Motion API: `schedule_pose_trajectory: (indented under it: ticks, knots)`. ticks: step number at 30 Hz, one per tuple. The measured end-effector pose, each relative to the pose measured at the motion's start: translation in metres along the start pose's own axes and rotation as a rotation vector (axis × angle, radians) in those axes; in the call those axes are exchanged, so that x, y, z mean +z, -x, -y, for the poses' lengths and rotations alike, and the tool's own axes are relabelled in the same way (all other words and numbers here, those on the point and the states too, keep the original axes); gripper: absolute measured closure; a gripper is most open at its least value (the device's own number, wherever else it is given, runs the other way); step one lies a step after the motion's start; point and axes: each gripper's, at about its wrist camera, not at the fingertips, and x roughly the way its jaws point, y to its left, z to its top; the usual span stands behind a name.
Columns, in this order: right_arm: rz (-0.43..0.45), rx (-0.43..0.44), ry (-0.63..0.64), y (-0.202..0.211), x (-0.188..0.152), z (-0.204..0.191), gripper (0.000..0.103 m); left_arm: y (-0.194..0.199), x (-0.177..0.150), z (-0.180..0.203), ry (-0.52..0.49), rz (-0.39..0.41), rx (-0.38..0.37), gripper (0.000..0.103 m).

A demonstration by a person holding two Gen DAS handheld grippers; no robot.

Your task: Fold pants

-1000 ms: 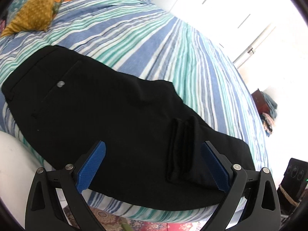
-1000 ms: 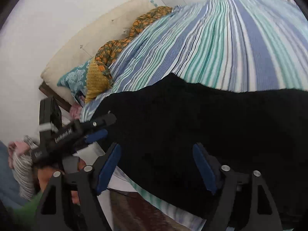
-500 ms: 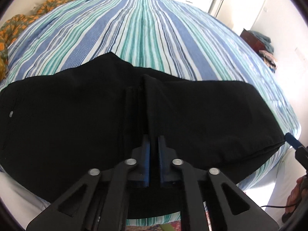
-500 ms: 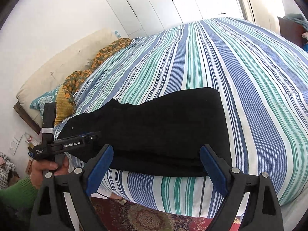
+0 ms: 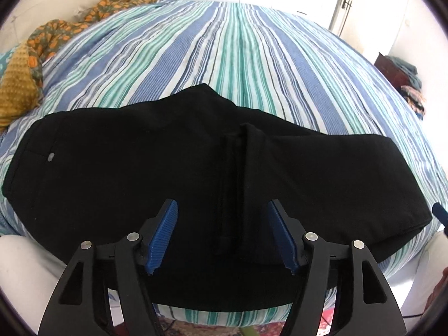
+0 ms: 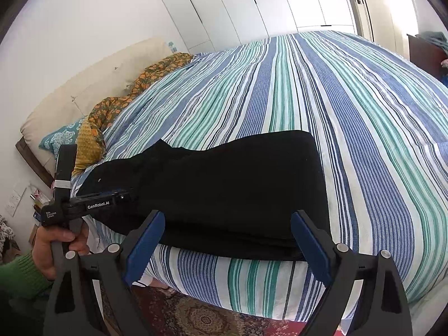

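Observation:
Black pants (image 5: 126, 173) lie folded along the near edge of the striped bed, the waist with a pocket button (image 5: 51, 156) to the left. The leg hems (image 5: 240, 168) form a raised ridge across the middle. My left gripper (image 5: 222, 207) hovers over this ridge with its jaws opening; the ridge runs between the pads without being pressed. In the right wrist view the pants (image 6: 224, 190) stretch across the bed edge. My right gripper (image 6: 228, 218) stands open and empty just in front of their right half. A hand (image 6: 56, 240) in a green sleeve holds the left gripper (image 6: 128, 195).
The striped bedcover (image 5: 238, 56) stretches far behind the pants. An orange patterned blanket (image 5: 56, 33) and pillows (image 6: 61, 137) lie at the left end. A patterned rug (image 6: 201, 316) covers the floor below. White wardrobe doors (image 6: 252, 5) stand behind the bed.
The left jaws went from wide open to shut over the hem ridge and have now parted again. The right gripper drew back from the pants, then stayed still.

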Motion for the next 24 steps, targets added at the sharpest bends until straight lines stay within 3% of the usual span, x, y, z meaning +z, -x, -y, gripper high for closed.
schedule_pose_trajectory:
  ticks: [2,4,5,6,8,9,14,18,24]
  knots:
    - [0.017,0.055,-0.035,0.002,0.007,0.007,0.012,-0.014,-0.004,-0.001,-0.004,-0.061,-0.013,0.048]
    - [0.017,0.12,-0.065,-0.003,0.015,0.014,0.011,-0.019,-0.007,0.002,-0.005,-0.066,-0.016,0.049]
    - [0.006,0.145,-0.088,-0.009,0.017,0.02,0.006,-0.019,-0.007,0.004,-0.012,-0.066,-0.01,0.048]
    - [-0.031,0.163,-0.127,-0.02,0.017,0.027,0.0,-0.019,-0.008,0.005,-0.019,-0.066,-0.007,0.046]
    - [-0.158,0.129,-0.216,-0.047,0.008,0.043,0.0,-0.02,-0.01,0.007,-0.029,-0.065,0.0,0.045]
    - [-0.17,0.131,-0.239,-0.051,0.005,0.047,0.001,-0.02,-0.011,0.007,-0.033,-0.066,0.003,0.045]
    - [-0.026,0.193,-0.163,-0.012,0.019,0.028,0.001,-0.024,-0.006,0.011,-0.024,-0.097,0.008,0.034]
    - [-0.023,0.168,-0.102,0.001,0.016,0.017,0.001,-0.029,0.0,0.01,0.035,-0.138,0.013,0.03]
    - [-0.019,0.17,-0.108,0.01,0.014,0.021,0.001,-0.031,0.0,0.011,0.074,-0.166,0.044,0.028]
